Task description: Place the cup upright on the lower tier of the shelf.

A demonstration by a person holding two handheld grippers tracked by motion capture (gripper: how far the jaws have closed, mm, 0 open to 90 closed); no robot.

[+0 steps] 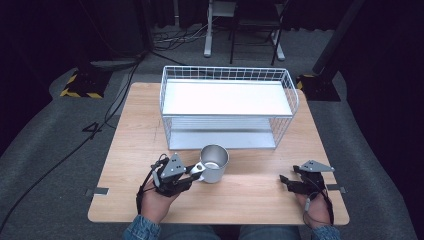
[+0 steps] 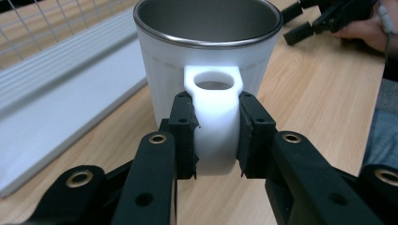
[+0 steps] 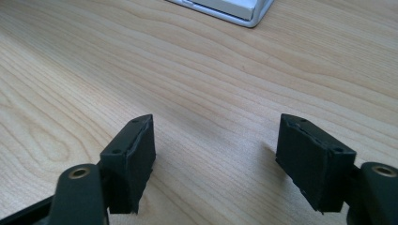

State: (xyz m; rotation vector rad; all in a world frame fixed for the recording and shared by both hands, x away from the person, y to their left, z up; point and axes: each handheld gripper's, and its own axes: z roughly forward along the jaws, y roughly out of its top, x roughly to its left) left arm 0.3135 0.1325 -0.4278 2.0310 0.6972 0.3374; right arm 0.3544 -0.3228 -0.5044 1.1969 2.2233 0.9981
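Item one, the left gripper [image 2: 217, 136]: we record its jaws closed on the white handle [image 2: 214, 117] of the mug [image 2: 206, 51], both pads pressed flat against the handle's two sides, with the handle's loop standing just above them. Item two, the mug itself: a steel-rimmed cup with a white outer wall, upright on the wooden table [image 1: 125, 150]; in the high view we see the mug [image 1: 214, 162] just in front of the white wire rack [image 1: 227, 107], close to the rack's lower shelf but apart from it, with its handle turned toward the left gripper [image 1: 192, 172]. Item three, the right gripper [image 3: 216, 159]: we note its jaws standing wide apart with bare table [image 3: 211, 79] between them and nothing held; its pads sit low over the wood, though we cannot tell whether they touch it. In the high view the right gripper [image 1: 286, 181] lies well to the right of the mug, near the table's front right corner.
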